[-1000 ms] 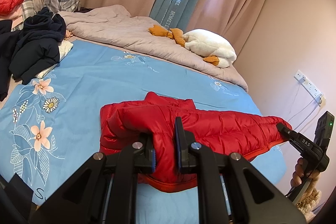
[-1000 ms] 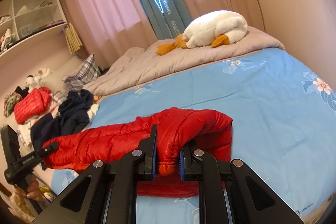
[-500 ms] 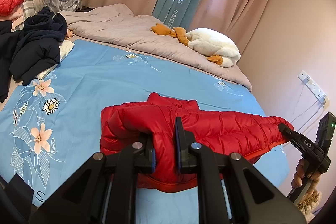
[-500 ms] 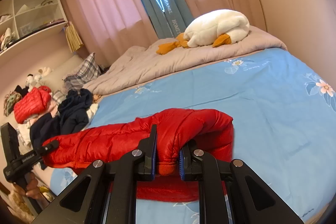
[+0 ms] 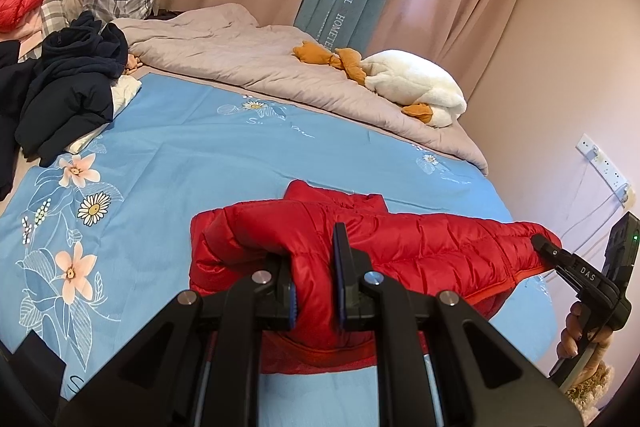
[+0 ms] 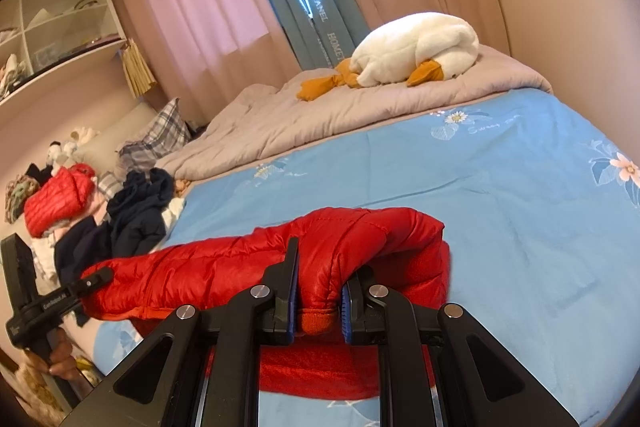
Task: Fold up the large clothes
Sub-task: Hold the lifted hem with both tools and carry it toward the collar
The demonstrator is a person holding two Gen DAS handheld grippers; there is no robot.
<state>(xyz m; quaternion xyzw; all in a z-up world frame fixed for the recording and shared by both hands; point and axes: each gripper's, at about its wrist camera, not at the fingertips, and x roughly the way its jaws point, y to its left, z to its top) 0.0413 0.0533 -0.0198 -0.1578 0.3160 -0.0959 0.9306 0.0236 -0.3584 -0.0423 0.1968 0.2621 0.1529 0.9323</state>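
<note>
A red puffer jacket [image 5: 400, 243] lies across the near edge of the blue floral bed sheet [image 5: 192, 163], partly lifted at both ends. My left gripper [image 5: 314, 291] is shut on one end of the jacket. My right gripper [image 6: 318, 303] is shut on the other end, at a ribbed cuff [image 6: 316, 321]. In the left wrist view the right gripper [image 5: 548, 249] shows at the far right, clamped on the jacket's end. In the right wrist view the left gripper [image 6: 102, 275] shows at the far left, on the jacket [image 6: 224, 267].
A pile of dark clothes [image 5: 68, 83] lies at the bed's left side, with another red jacket [image 6: 56, 203] beyond it. A grey duvet [image 5: 248, 67] and a white plush goose [image 5: 412, 87] lie at the far side. A wall with a power strip [image 5: 604, 167] stands at right.
Both grippers have moved slightly forward over the bed with the jacket held between them; the grips are unchanged.
</note>
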